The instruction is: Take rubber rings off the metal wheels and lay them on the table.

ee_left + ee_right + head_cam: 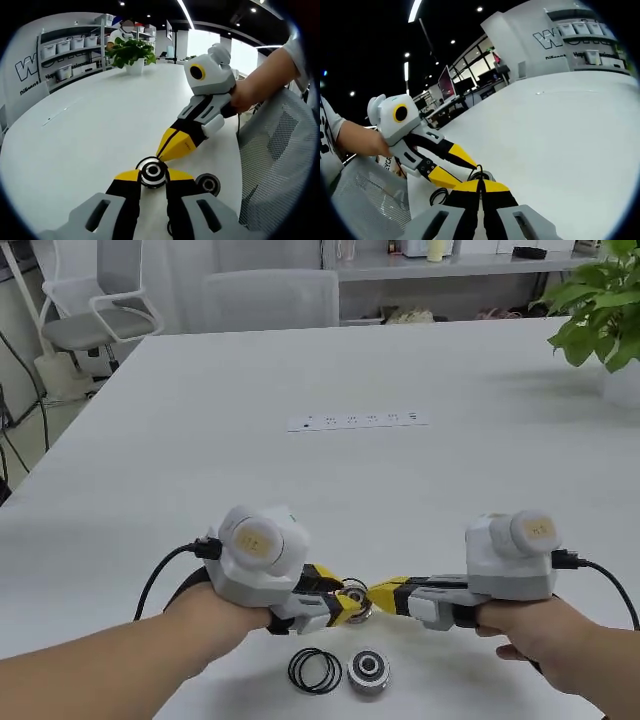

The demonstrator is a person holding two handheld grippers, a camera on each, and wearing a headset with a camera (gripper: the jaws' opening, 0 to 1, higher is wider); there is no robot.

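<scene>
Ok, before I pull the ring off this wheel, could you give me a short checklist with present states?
1. Left gripper clamps the held wheel: ok.
2. Right gripper shut at the held wheel's rim: ok.
3. Rubber ring caught between its jaws: cannot tell.
4. Removed rings lie flat on the table: ok.
5. Second wheel rests apart from the held wheel: ok.

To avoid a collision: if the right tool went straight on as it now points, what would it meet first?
The metal wheel held in the left tool; the right tool seems to touch its rim.
</scene>
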